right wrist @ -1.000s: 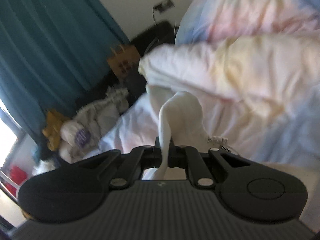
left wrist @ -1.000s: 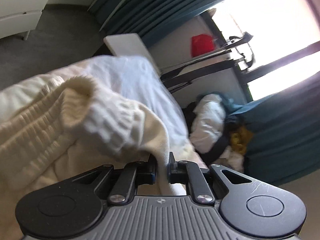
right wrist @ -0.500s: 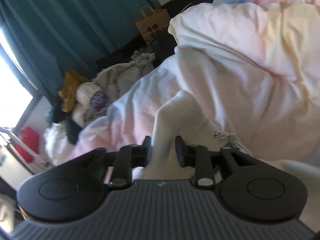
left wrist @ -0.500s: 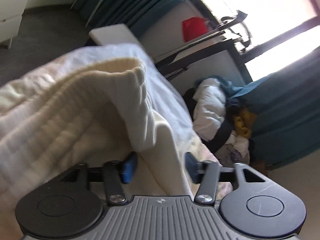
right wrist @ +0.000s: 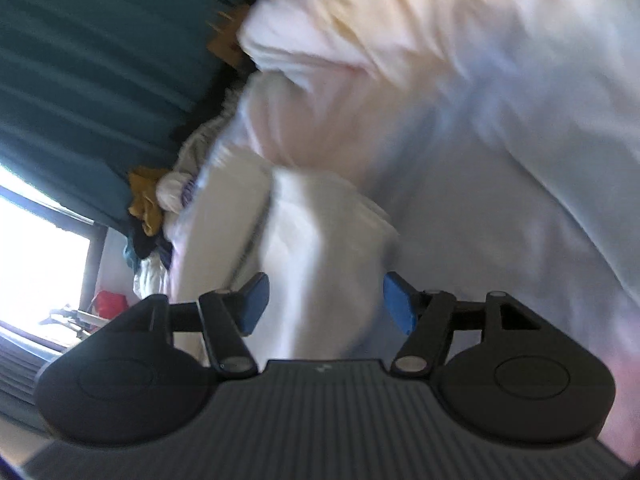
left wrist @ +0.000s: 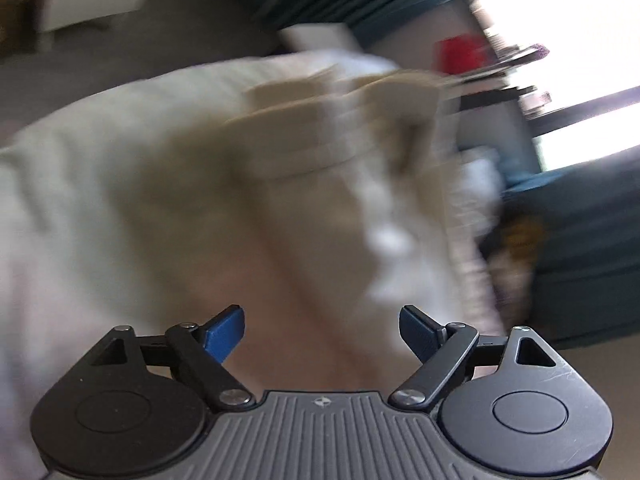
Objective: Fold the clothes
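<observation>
A cream knitted garment [left wrist: 248, 184] lies folded over on the bed, blurred by motion in the left wrist view. My left gripper [left wrist: 322, 332] stands open just short of it, blue pads wide apart and nothing between them. In the right wrist view a white part of the same garment [right wrist: 320, 240] lies on the pale bedsheet [right wrist: 500, 200]. My right gripper [right wrist: 324, 300] is open too, with that cloth lying loosely in front of and between its fingers, not pinched.
A crumpled pastel duvet [right wrist: 420, 32] fills the upper right of the bed. A heap of clothes [right wrist: 156, 200] lies by the teal curtains [right wrist: 80, 60]. A red bag [left wrist: 460, 52] sits on a dark desk near the bright window [left wrist: 580, 20]; grey carpet [left wrist: 120, 52] lies beyond.
Both grippers were shut on the garment one second ago, opened half a second ago, and now stand wide open. The cloth has dropped onto the bed and both cameras are swinging away.
</observation>
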The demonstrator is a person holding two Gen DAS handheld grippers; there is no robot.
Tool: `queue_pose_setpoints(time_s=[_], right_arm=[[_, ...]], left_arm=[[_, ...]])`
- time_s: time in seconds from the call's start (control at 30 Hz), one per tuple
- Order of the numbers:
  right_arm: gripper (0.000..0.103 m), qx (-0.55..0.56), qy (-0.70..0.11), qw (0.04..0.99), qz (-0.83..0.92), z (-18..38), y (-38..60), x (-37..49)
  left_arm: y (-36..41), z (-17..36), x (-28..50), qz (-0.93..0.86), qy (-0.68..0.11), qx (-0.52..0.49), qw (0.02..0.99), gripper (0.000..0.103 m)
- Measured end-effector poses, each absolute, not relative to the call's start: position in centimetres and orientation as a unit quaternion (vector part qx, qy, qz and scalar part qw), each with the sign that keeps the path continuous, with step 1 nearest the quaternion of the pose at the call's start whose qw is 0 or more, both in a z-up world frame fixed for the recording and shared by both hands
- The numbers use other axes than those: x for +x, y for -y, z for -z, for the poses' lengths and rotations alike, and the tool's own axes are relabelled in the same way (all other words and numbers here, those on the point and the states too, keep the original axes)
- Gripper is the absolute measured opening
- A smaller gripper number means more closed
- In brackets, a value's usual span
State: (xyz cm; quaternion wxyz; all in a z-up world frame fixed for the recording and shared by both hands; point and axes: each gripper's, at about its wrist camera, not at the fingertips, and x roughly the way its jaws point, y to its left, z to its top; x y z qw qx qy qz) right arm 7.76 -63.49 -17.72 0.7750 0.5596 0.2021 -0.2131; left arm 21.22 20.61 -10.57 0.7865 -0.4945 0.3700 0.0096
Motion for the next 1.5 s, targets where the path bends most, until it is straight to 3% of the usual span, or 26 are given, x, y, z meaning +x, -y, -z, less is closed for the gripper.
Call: queue_pose_setpoints(time_s=[0.17, 0.27, 0.3, 0.33, 0.37, 0.43, 0.5, 0.53, 0.73, 0.97, 1.17, 1.37, 1.5], right_arm=[[0.066, 0.595, -0.209, 0.757, 0.168, 20.8, 62.7, 8.9], [0.066, 0.584, -0.198, 0.771, 0.159, 21.4, 62.1, 11.1], [0.066, 0.572, -0.197, 0.779, 0.164, 21.3, 61.9, 11.9], [0.066, 0.557, -0.195, 0.788, 0.172, 21.0, 61.7, 12.5], [0.063, 0.543, -0.194, 0.797, 0.181, 20.7, 61.5, 13.1], [0.045, 0.524, -0.192, 0.805, 0.201, 20.0, 61.3, 13.6], [0.023, 0.516, -0.183, 0.808, 0.219, 19.5, 61.1, 13.5], [0.020, 0.512, -0.179, 0.809, 0.227, 19.2, 60.9, 13.5], [0.014, 0.478, -0.127, 0.838, 0.229, 15.6, 58.1, 11.3], [0.013, 0.522, -0.119, 0.816, 0.218, 13.7, 55.1, 8.2], [0.013, 0.620, -0.155, 0.727, 0.251, 17.5, 53.6, 2.9], [0.013, 0.632, -0.173, 0.714, 0.248, 20.7, 54.2, 1.7], [0.013, 0.611, -0.183, 0.730, 0.248, 20.7, 54.2, 2.3]], left_arm=[[-21.0, 13.3, 22.7, -0.026, -0.382, -0.524, 0.761, 0.086], [-21.0, 12.3, 23.3, -0.030, -0.369, -0.521, 0.769, 0.085], [-21.0, 11.9, 23.4, -0.031, -0.365, -0.520, 0.772, 0.079], [-20.9, 11.5, 23.6, -0.033, -0.361, -0.518, 0.775, 0.063], [-20.9, 11.1, 23.7, -0.034, -0.357, -0.516, 0.778, 0.054], [-20.9, 10.4, 24.0, -0.037, -0.348, -0.513, 0.784, 0.026], [-20.9, 9.6, 24.3, -0.040, -0.339, -0.509, 0.790, 0.013], [-20.9, 9.2, 24.4, -0.041, -0.335, -0.507, 0.793, 0.011], [-21.1, 6.4, 24.6, -0.051, -0.310, -0.493, 0.811, 0.009], [-28.3, 2.1, 18.8, -0.087, -0.287, -0.490, 0.818, 0.009], [-33.8, 5.7, 11.7, -0.090, -0.327, -0.503, 0.795, 0.010], [-35.3, 11.1, 9.4, -0.045, -0.321, -0.524, 0.787, 0.015], [-35.7, 11.4, 8.5, -0.014, -0.329, -0.508, 0.796, 0.028]])
